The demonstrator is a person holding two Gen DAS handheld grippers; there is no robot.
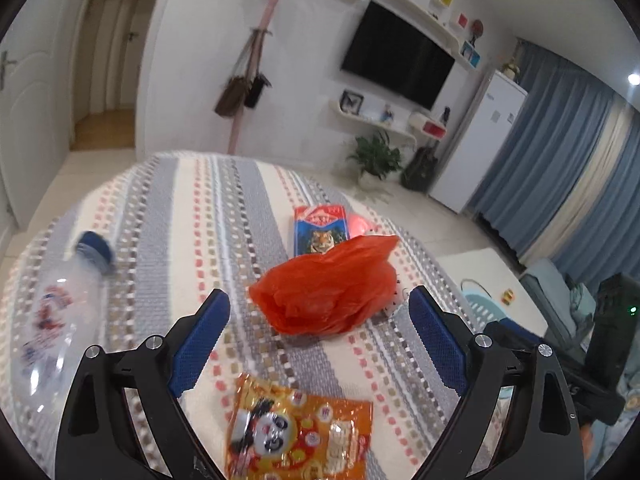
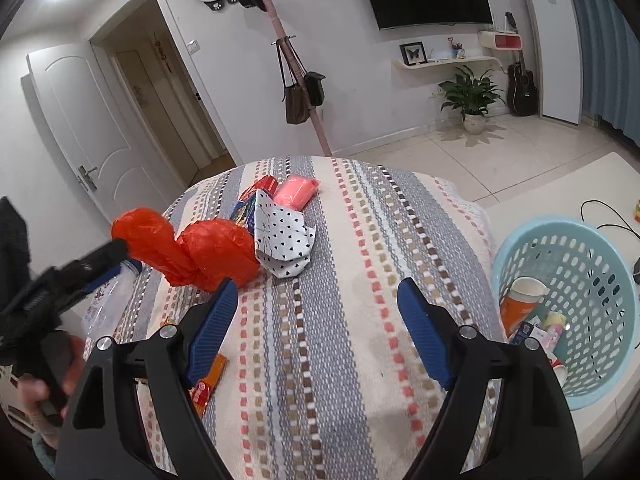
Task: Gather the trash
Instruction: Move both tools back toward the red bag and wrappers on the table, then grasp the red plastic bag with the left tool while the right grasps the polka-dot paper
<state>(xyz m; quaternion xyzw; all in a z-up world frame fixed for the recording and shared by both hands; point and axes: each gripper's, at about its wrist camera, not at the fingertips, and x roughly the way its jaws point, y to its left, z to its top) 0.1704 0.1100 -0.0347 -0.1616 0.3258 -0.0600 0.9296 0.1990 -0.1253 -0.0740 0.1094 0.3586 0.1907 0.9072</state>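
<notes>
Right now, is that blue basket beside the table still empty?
No: the blue basket already holds an orange paper cup and a few small packets.

Red bag (image 1: 326, 290): crumpled thin plastic, lying mid-table on striped cloth.
Tiger packet (image 1: 320, 234): blue, flat, just behind bag.
Panda wrapper (image 1: 298, 430): orange, flat, near table edge.
Bottle (image 1: 56, 320): clear plastic, blue cap, on its side, left of bag.
Dotted paper (image 2: 282, 236): white, black marks, folded, touching bag.
Pink pack (image 2: 296, 192): beyond paper.
Basket (image 2: 592, 248): light blue, perforated, beside table, holding cup and wrappers.
</notes>
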